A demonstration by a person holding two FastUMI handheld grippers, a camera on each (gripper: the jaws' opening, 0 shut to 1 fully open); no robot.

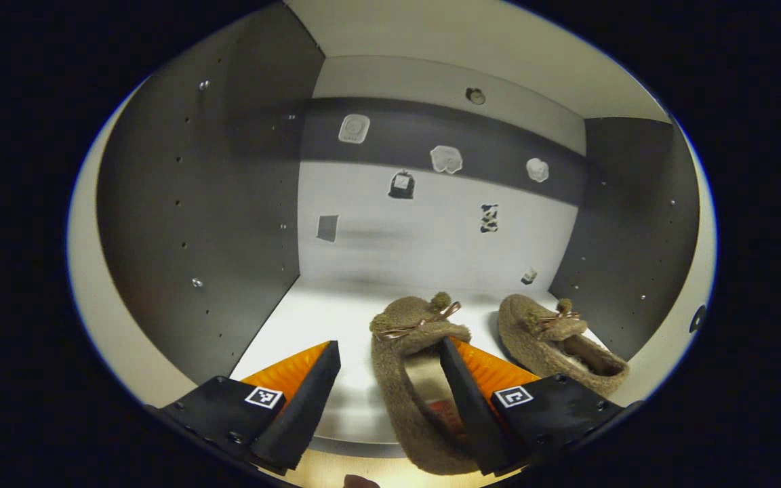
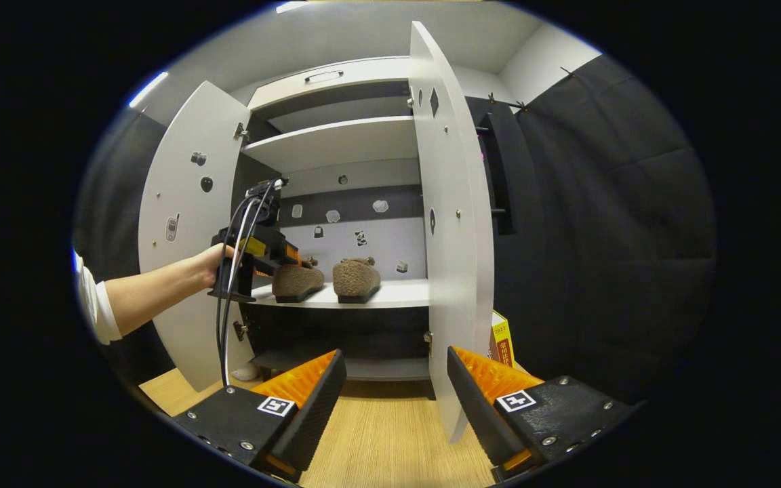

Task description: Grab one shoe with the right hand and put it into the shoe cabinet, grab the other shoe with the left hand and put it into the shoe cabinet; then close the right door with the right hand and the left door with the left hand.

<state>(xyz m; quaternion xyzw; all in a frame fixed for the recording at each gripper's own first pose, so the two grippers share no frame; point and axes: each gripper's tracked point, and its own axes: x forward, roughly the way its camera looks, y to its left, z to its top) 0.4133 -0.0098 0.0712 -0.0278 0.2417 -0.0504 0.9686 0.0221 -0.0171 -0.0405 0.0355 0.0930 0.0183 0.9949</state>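
Standing on the white cabinet shelf, both fuzzy brown slippers are in: the left slipper and the right slipper. The left gripper is spread open, one finger inside the left slipper. The right gripper is open and empty near the white right door. Judged next: withdraw, then close both doors.

A yellow and red box is standing on the wooden floor, just beside the foot of the open door and against the black cloth wall. Small stickers are showing on the back panel.
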